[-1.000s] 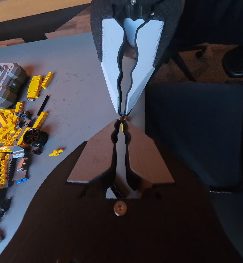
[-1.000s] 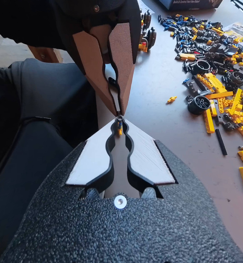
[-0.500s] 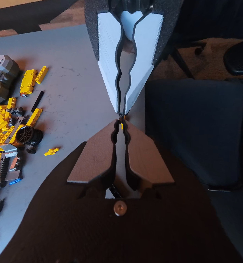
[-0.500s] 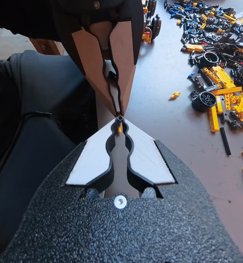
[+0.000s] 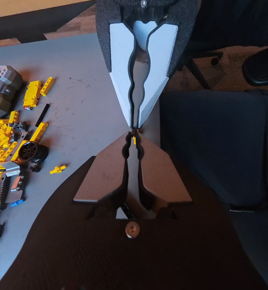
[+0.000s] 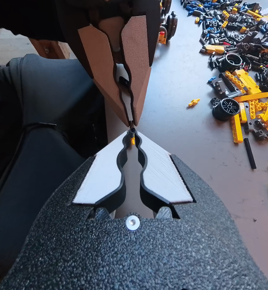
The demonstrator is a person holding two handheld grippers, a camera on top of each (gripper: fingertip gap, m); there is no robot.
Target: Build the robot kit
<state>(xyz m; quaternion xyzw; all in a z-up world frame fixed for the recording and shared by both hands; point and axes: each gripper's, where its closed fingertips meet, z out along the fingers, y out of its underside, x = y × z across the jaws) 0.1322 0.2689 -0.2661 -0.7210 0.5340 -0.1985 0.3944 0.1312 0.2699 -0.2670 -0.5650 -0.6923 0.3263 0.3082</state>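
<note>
1. The left gripper (image 5: 133, 134), with brown fingers, is closed tip-first on a small dark pin (image 6: 131, 124); a yellow bit (image 5: 134, 140) shows between its fingers just behind the tips.
2. The right gripper (image 6: 132, 132), with white fingers, is pinched on a small black tube piece (image 6: 132, 130) with a yellow-orange part (image 6: 132, 140) behind it.
3. The two grippers meet tip to tip above the grey table (image 5: 76, 65), close to its near edge; whether the two small pieces touch cannot be told.
4. Away from that table edge lie a lone yellow connector (image 5: 58, 169), a black wheel (image 5: 32, 151), a black axle rod (image 5: 42, 115) and a pile of yellow and black bricks (image 6: 247, 100).
</note>
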